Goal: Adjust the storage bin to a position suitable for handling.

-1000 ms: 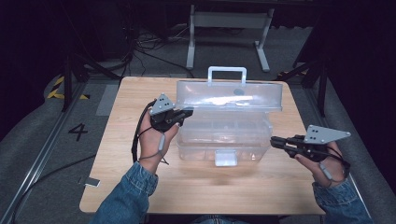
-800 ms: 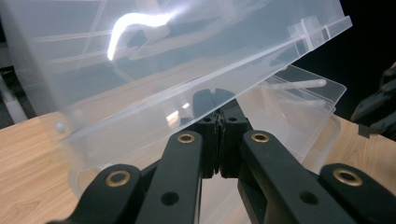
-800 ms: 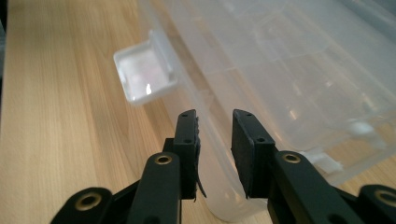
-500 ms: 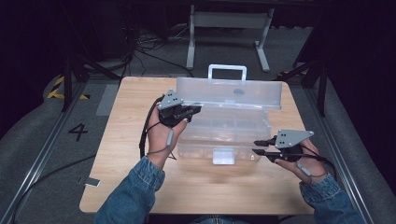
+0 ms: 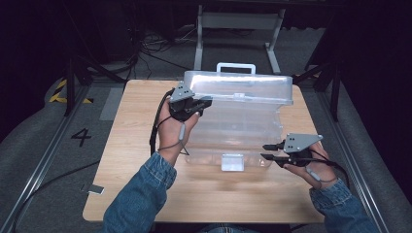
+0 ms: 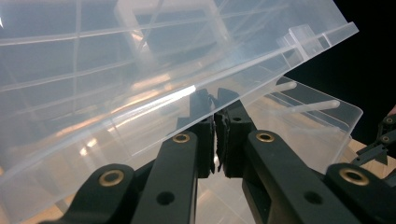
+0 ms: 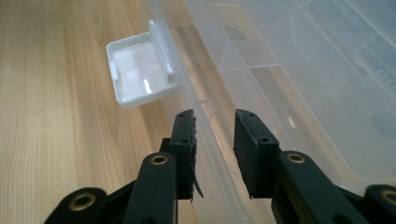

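A clear plastic organiser box (image 5: pixel 233 141) with a white handle (image 5: pixel 236 67) stands on the wooden table (image 5: pixel 136 126). Its lid (image 5: pixel 243 87) is raised at the front. My left gripper (image 5: pixel 206 104) is shut on the lid's left front edge; in the left gripper view the jaws (image 6: pixel 215 100) pinch that edge of the lid (image 6: pixel 116 70). My right gripper (image 5: pixel 266 151) is at the box's front right corner. Its jaws (image 7: pixel 215 126) have just been opening and straddle the base's front rim (image 7: pixel 187 79) without pressing it. The white latch (image 7: pixel 140 70) hangs just beyond them.
The box takes up the middle and back of the table. Bare wood (image 7: pixel 56 116) lies in front of it and to its left. A metal stand (image 5: pixel 238 29) and cables sit on the dark floor behind the table.
The left gripper has risen and shifted right with the lid's edge, lifting the lid. The right gripper has moved left to the box's front rim and its jaws have widened.
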Motion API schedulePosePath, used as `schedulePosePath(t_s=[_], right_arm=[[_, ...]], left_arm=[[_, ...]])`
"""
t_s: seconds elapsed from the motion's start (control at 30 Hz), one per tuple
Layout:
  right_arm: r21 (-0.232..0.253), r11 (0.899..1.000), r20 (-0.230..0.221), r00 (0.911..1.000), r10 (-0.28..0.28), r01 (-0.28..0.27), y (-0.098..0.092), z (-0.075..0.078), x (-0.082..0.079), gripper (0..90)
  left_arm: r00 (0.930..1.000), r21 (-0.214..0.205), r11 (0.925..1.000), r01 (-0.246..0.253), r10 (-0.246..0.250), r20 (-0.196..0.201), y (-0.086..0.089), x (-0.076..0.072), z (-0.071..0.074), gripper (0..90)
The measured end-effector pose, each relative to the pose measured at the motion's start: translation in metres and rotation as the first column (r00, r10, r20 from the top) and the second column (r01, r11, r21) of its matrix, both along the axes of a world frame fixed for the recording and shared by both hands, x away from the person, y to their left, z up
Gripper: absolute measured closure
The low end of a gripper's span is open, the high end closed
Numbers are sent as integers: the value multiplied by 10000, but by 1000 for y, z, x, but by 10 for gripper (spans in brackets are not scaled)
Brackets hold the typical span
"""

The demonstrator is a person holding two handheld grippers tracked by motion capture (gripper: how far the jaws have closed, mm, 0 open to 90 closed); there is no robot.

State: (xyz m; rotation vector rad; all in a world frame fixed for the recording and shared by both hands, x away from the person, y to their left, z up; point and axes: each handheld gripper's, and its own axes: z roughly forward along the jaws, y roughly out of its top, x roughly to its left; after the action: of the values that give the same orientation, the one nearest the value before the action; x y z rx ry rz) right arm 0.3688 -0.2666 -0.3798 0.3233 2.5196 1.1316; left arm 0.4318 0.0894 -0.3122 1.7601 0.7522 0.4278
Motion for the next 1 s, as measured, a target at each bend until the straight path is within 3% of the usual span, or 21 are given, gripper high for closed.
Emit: schedulePosePath(t_s=[0.17,0.4,0.53,0.67,0.77,0.8,1.0], right_arm=[[-281,9996,-154,9999,52,-56,4,-4,4,644],[-1033,9943,-505,9985,207,-259,11,-11,13,608],[-1788,9818,-820,9954,496,-636,22,-16,16,609],[-2593,9611,-958,9928,725,-952,29,-23,19,681],[-2653,9593,-858,9934,762,-965,29,-24,21,738],[-2616,9607,-770,9942,748,-925,27,-23,23,799],[-2461,9612,-794,9909,1083,-1248,26,-24,25,817]], left_arm=[[10000,43,10000,-31,31,-5,0,5,4,856],[10000,30,10000,-62,62,-44,0,10,8,843],[10000,28,10000,-70,70,-14,0,10,8,841],[9999,66,9999,-113,113,-23,0,10,8,831],[9999,107,9998,-166,166,-4,1,10,8,820],[9998,131,9997,-206,206,6,1,10,8,813],[9992,217,9990,-389,387,125,3,9,5,764]])
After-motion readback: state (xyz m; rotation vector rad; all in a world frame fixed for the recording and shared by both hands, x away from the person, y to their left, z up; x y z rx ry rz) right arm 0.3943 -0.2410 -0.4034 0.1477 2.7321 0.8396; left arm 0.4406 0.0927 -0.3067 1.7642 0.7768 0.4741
